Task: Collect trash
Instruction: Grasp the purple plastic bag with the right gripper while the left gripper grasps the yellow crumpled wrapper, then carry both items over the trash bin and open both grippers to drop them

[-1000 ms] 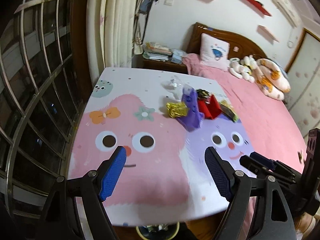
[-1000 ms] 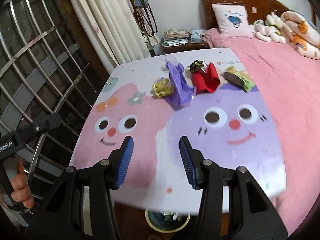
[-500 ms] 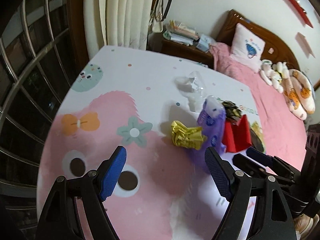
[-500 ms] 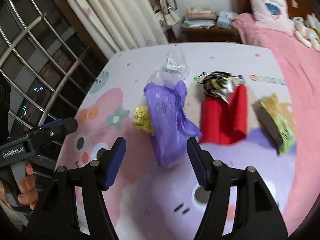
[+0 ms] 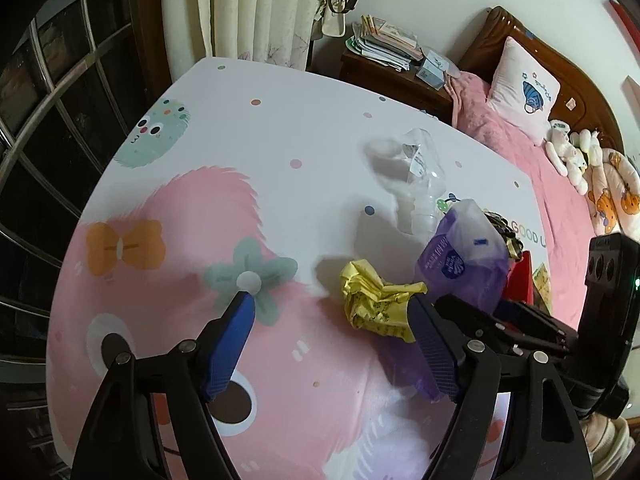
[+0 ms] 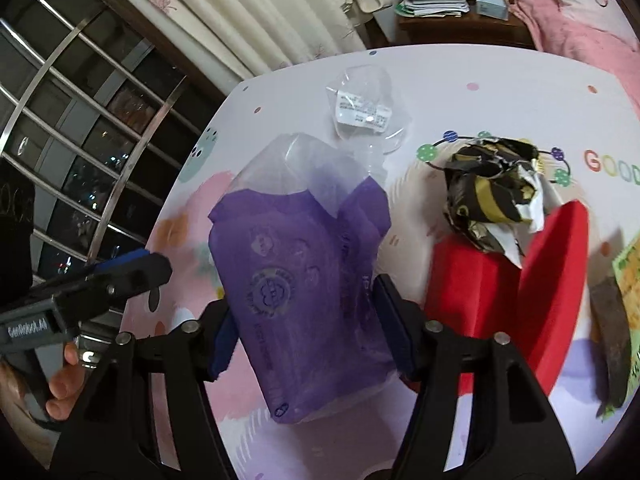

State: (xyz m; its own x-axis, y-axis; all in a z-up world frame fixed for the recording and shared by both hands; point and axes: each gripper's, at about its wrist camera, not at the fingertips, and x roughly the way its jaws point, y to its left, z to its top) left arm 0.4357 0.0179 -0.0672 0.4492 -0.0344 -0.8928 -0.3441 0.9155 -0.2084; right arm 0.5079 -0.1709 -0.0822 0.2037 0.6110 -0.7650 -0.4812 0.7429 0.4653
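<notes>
The right tool straddles the purple plastic pouch; its blue pads sit at the pouch's two sides. Its jaws have just been closing with the pouch between them, but whether the pads already press the plastic cannot be told. The pouch lies on the table, which is covered with a cartoon-monster cloth in pink, purple and white.

The left tool hovers over the pink part of the table with its jaws wide apart and nothing between them. The crumpled yellow wrapper lies just inside its right-hand pad, close to it; contact cannot be told. In the right wrist view the left tool appears at the left edge, held by a hand.

Just right of the pouch stands a folded red card, with a crumpled black-and-gold foil wrapper resting on its far end. A green-and-yellow packet lies at the right edge.

Beyond the pouch lies a clear plastic package with a white label, touching the pouch's transparent top.

Farther off are a wooden nightstand stacked with papers, cream curtains, a barred window and a bed with pink bedding.
</notes>
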